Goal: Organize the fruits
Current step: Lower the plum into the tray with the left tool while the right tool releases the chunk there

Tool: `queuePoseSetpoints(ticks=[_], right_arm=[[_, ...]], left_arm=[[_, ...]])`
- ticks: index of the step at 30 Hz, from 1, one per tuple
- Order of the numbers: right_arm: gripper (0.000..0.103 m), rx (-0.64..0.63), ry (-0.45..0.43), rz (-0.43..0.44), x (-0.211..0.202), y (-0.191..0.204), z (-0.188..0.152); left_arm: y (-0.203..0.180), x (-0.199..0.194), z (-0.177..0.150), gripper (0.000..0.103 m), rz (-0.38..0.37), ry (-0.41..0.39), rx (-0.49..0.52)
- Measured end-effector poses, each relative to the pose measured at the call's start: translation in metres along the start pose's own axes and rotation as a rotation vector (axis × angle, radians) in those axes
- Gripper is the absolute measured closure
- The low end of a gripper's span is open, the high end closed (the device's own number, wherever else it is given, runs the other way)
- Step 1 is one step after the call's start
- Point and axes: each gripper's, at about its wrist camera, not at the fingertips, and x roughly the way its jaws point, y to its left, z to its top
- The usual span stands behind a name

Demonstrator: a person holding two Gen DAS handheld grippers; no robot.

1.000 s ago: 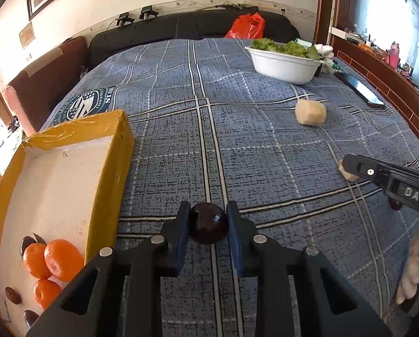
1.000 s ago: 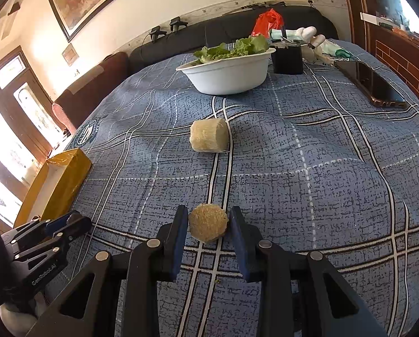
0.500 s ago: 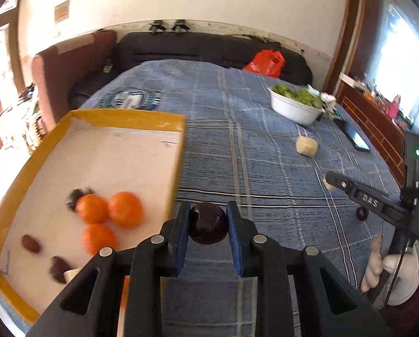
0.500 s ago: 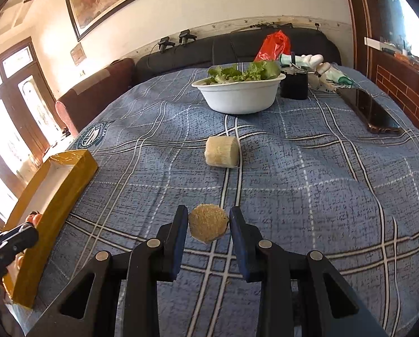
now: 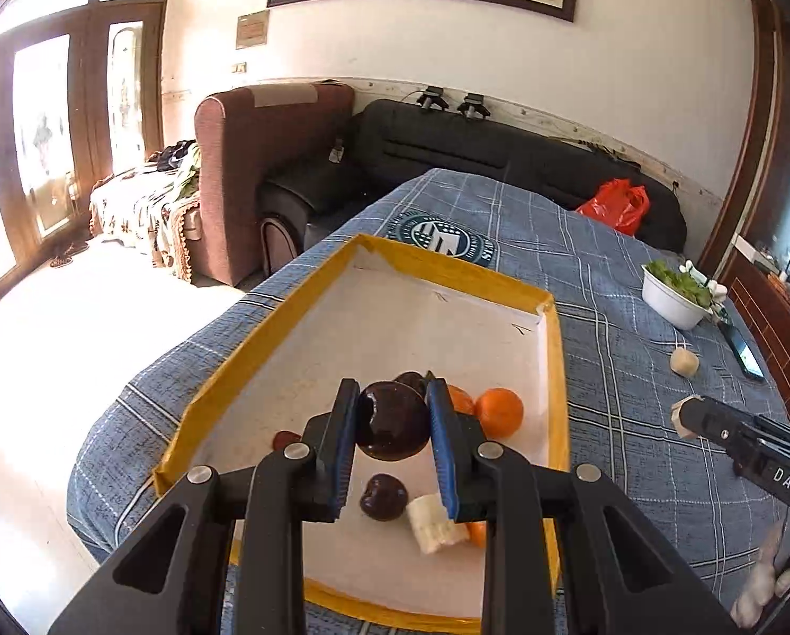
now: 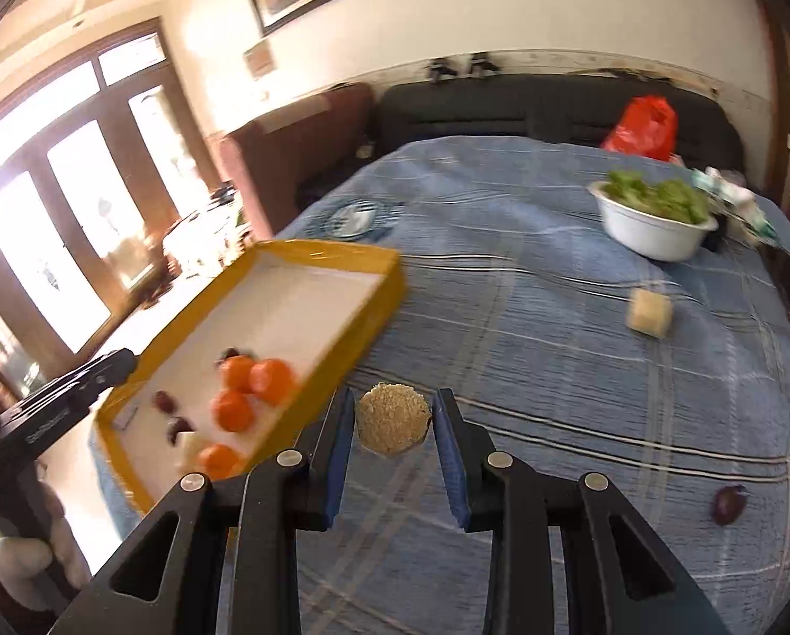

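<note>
A dark glossy plum (image 5: 392,426) sits clamped in the left claw (image 5: 392,444), above the tray (image 5: 448,275) of oranges (image 5: 498,413). A tan, rough round (image 6: 392,423) fills the right claw (image 6: 395,444).

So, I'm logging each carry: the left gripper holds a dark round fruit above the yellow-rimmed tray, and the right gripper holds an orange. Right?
Not quite. The right gripper holds a tan, rough-faced round piece, not an orange; the right wrist view shows it. The left gripper does hold a dark round fruit above the yellow-rimmed tray.
</note>
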Motion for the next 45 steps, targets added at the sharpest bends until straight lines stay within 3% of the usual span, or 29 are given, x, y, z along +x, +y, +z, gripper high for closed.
queuePoseSetpoints(ticks=[5, 16, 28, 30, 32, 35, 45], right_arm=[[0.069, -0.03, 0.056, 0.096, 0.029, 0.045, 0.006], [0.069, -0.072, 0.189, 0.235, 0.09, 0.104, 0.011], [0.068, -0.118, 0.272, 0.235, 0.137, 0.132, 0.005], [0.068, -0.11, 0.276, 0.236, 0.141, 0.13, 0.008], [0.067, -0.088, 0.282, 0.251, 0.143, 0.128, 0.009], [0.064, -0.071, 0.268, 0.252, 0.141, 0.125, 0.013], [0.06, -0.049, 0.182, 0.223, 0.098, 0.101, 0.019]], left_arm=[[0.03, 0.005, -0.005, 0.078, 0.006, 0.015, -0.059], [0.055, 0.035, -0.017, 0.078, 0.005, 0.069, -0.125], [0.068, 0.043, -0.02, 0.077, -0.018, 0.094, -0.162], [0.067, 0.042, -0.019, 0.072, -0.012, 0.096, -0.162], [0.067, 0.038, -0.018, 0.056, -0.005, 0.081, -0.159], [0.069, 0.029, -0.015, 0.044, -0.002, 0.06, -0.163], [0.052, 0.002, -0.006, 0.03, -0.007, 0.022, -0.137]])
